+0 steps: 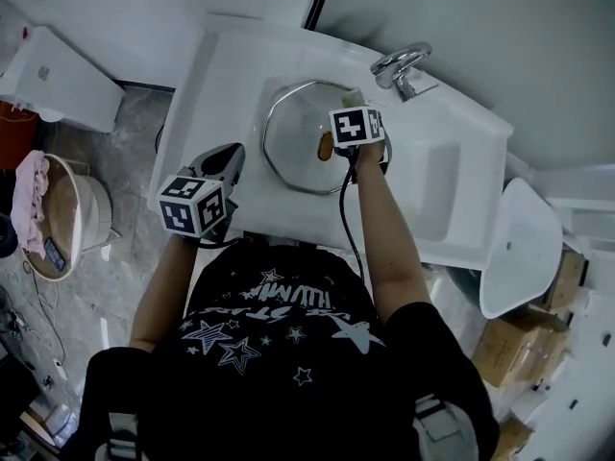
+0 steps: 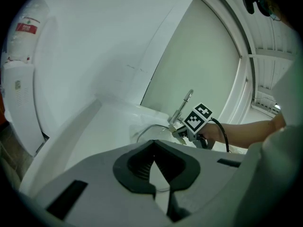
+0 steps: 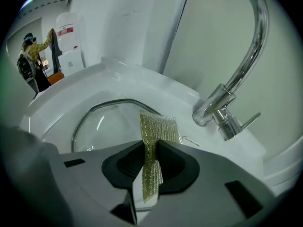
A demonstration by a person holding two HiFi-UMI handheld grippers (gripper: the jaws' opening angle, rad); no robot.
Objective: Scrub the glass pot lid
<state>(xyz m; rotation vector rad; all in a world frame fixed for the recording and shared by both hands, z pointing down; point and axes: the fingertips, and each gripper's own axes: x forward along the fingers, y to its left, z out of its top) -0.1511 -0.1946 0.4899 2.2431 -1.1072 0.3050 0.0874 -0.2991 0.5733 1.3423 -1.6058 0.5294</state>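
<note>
The glass pot lid [image 1: 296,134] with a steel rim and a brown knob [image 1: 326,146] lies in the white sink basin [image 1: 437,185]. Over its right part is my right gripper [image 1: 356,113], shut on a gold-green mesh scrub pad [image 3: 155,136]. The pad sticks up out of the jaws above the lid [image 3: 102,122], just in front of the faucet [image 3: 236,89]. At the sink's left rim my left gripper [image 1: 227,164] is shut and holds nothing. In the left gripper view the left gripper [image 2: 154,148] points across at the lid [image 2: 150,129] and the right gripper [image 2: 189,131].
The chrome faucet [image 1: 404,65] stands at the back of the sink. A white appliance [image 1: 58,75] and a round wooden stand with a pink cloth [image 1: 34,200] are on the left. A white tub [image 1: 519,248] and cardboard boxes [image 1: 519,349] are on the right.
</note>
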